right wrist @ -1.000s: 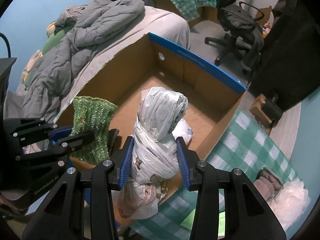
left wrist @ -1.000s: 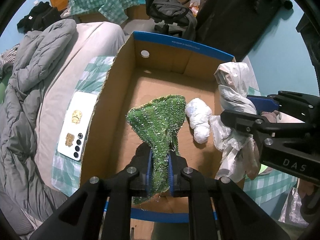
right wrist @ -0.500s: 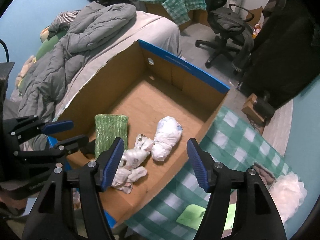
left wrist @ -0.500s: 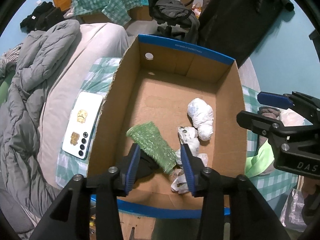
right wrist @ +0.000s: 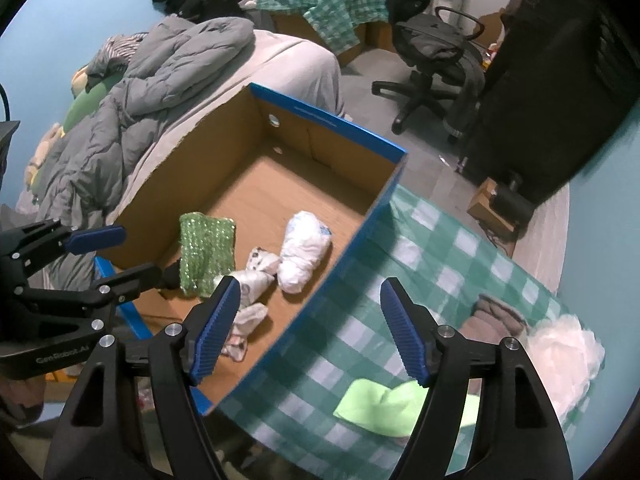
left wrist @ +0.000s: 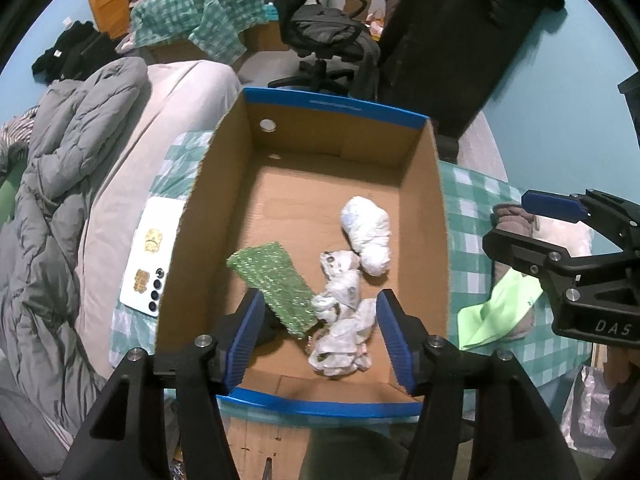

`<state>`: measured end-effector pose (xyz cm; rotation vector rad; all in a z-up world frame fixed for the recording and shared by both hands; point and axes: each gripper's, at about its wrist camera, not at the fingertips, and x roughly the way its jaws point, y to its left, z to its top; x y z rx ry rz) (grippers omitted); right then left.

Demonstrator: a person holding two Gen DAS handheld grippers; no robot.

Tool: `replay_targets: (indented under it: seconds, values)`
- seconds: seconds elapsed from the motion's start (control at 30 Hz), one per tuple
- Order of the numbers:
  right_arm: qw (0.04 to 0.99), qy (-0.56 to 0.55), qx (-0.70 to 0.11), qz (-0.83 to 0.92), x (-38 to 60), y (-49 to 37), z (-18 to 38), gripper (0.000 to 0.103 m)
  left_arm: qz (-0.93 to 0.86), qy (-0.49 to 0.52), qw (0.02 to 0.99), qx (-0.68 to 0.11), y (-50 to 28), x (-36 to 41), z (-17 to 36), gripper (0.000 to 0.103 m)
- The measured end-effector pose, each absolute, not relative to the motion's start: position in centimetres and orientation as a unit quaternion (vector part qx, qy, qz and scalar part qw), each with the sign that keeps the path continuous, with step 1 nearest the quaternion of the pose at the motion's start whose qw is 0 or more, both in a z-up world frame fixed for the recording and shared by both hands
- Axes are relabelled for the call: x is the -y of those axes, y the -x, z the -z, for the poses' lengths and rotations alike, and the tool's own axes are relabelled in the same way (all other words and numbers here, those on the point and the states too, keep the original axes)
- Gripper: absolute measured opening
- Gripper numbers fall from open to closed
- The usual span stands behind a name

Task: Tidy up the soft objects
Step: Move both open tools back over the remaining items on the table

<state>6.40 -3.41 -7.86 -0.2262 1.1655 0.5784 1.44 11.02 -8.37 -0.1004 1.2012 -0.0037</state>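
Soft objects: green knit piece (left wrist: 276, 284), crumpled white bundle (left wrist: 340, 320) and rolled white bundle (left wrist: 366, 236) lie in cardboard box (left wrist: 188, 240); our left gripper (left wrist: 320, 336) and right gripper (right wrist: 310, 330) hover, fingers apart, empty; we judge next step: fetch lime cloth (right wrist: 384, 406) from checked bedcover (right wrist: 440, 248), right side nearest.

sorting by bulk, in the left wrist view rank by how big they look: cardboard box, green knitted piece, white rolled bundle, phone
1. cardboard box, far the largest.
2. green knitted piece and phone: they look about alike, so no ranking between them.
3. white rolled bundle, smallest, though only slightly; fisheye distortion makes this unsure.
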Motion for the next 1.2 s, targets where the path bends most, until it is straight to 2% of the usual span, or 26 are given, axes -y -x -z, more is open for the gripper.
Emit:
replay_targets:
  seconds: [0.67,0.77,1.2]
  values:
    - [0.799,0.060,-0.565,-0.196,14.5,-3.0,8.5,0.073,0.071,-0.002,0.821,-0.567,-1.0,-2.0,7.6,0.061]
    - [0.799,0.056,-0.568,-0.188,15.8,-2.6,8.6,0.073,0.085,-0.012,0.817,-0.570,-0.9,-0.2,7.7,0.065]
    - [0.801,0.030,-0.585,-0.123,24.6,-0.9,9.7,0.073,0.142,-0.047,0.790,-0.594,-1.0,6.4,10.6,0.070]
